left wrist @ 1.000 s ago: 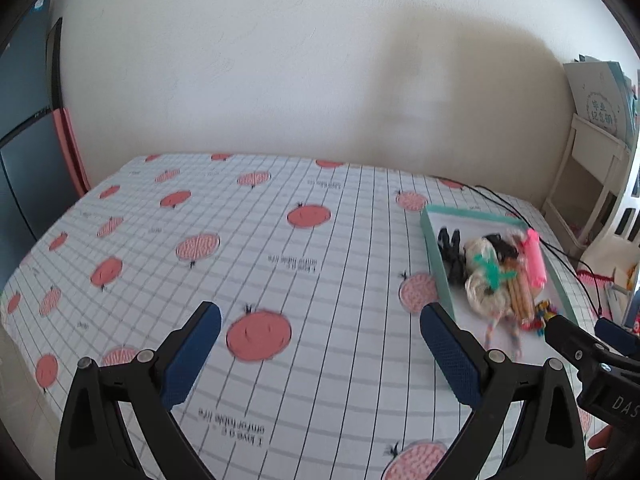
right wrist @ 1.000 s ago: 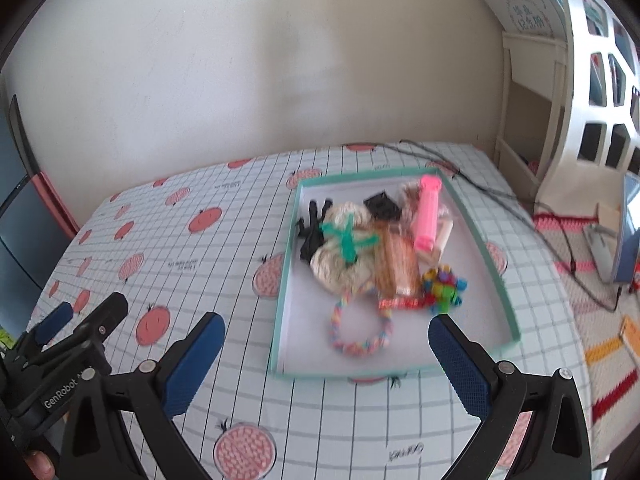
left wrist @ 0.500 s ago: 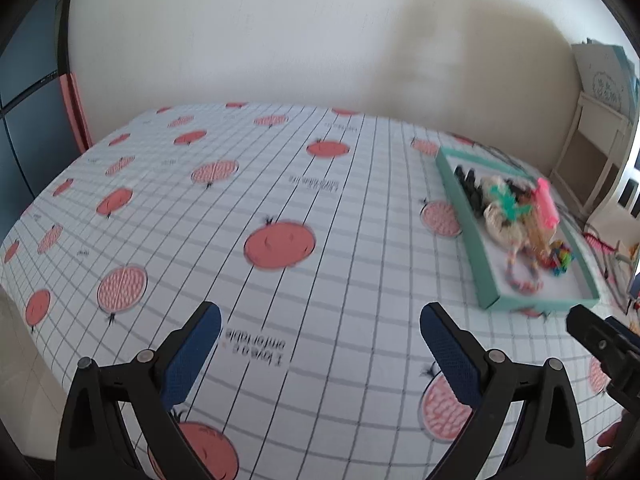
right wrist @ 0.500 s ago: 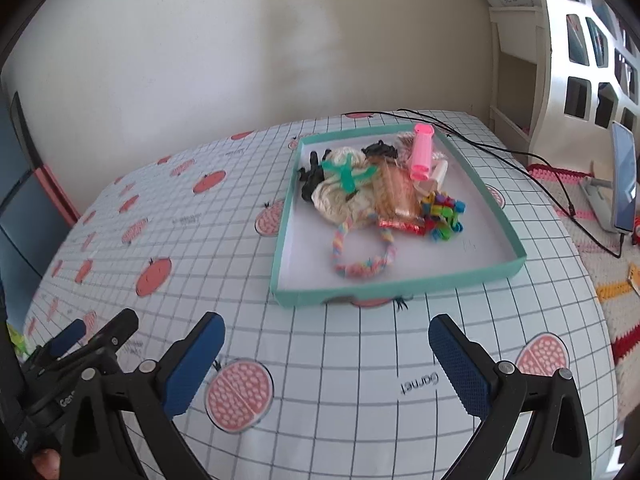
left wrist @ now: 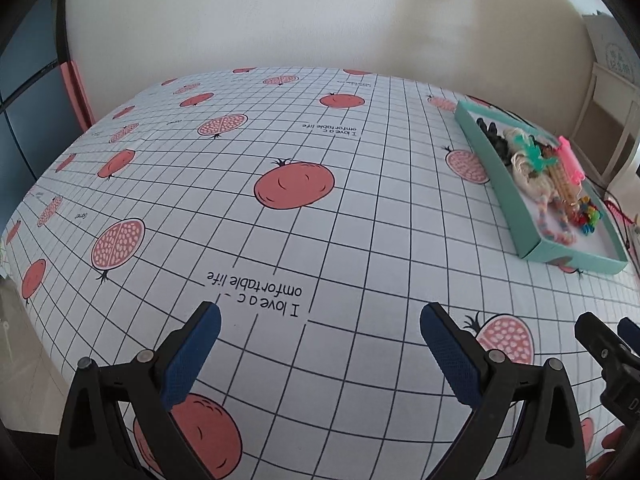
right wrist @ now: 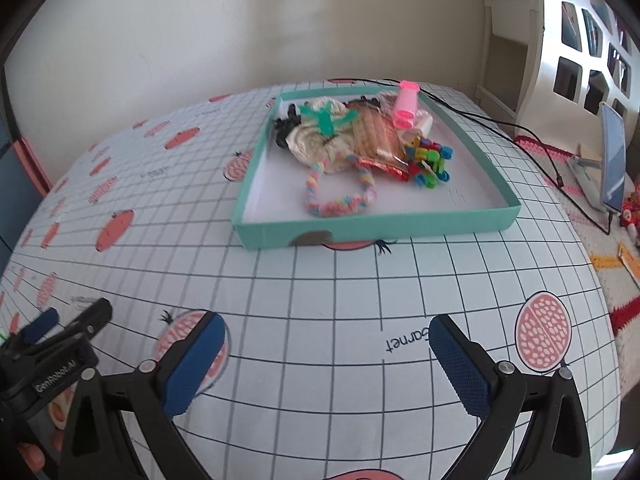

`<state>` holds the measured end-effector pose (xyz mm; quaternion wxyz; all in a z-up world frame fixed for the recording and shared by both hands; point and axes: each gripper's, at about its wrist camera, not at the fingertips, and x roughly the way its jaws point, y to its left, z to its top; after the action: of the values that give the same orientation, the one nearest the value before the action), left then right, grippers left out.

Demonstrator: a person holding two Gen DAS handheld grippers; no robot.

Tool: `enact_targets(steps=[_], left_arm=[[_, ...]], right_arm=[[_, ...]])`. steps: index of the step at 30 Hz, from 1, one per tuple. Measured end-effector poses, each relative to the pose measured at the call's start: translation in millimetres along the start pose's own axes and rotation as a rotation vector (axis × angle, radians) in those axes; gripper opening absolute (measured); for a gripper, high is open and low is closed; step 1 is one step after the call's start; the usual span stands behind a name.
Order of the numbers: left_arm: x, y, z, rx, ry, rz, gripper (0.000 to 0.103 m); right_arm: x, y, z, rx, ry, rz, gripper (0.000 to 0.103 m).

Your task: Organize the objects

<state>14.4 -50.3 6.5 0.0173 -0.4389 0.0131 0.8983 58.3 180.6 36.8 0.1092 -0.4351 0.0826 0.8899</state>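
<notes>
A teal tray (right wrist: pixel 376 228) sits on the gridded pomegranate tablecloth (right wrist: pixel 320 300), holding a pastel braided ring (right wrist: pixel 340 202), a cream pouch with a green clip (right wrist: pixel 324 120), a snack packet (right wrist: pixel 378 136), a pink tube (right wrist: pixel 406 106) and colourful clips (right wrist: pixel 430 160). The same tray (left wrist: pixel 504 184) lies far right in the left wrist view. My right gripper (right wrist: pixel 326 356) hovers open near the table's front edge, short of the tray. My left gripper (left wrist: pixel 320 344) is open over bare cloth, nothing between its fingers.
A white shelf unit (right wrist: pixel 580 40) stands at the right, with a phone on a stand (right wrist: pixel 612 160) and black cables (right wrist: pixel 500 124) running past the tray. A plain wall backs the table. A dark panel (left wrist: pixel 28 92) stands left of it.
Both grippers have drawn back toward the table's front edge and dropped lower; the tray now looks farther away. Both stay open and hold nothing.
</notes>
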Motion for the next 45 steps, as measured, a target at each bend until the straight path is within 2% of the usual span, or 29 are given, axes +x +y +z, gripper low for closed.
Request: enact_targets(steps=[14, 24, 45], left_arm=[[12.3, -7.8, -13.3, 0.025, 0.026, 0.004, 0.1], [13.4, -6.1, -14.8, 0.017, 0.017, -0.026, 0.102], [14.1, -6.8, -16.5, 0.0, 0.002, -0.014, 0.103]], right_arm=[[19.7, -10.7, -13.2, -0.005, 0.047, -0.056, 0.103], [18.6, -16.3, -18.4, -0.005, 0.014, -0.088, 0.103], [18.3, -15.6, -19.5, -0.001, -0.003, -0.094, 0.103]])
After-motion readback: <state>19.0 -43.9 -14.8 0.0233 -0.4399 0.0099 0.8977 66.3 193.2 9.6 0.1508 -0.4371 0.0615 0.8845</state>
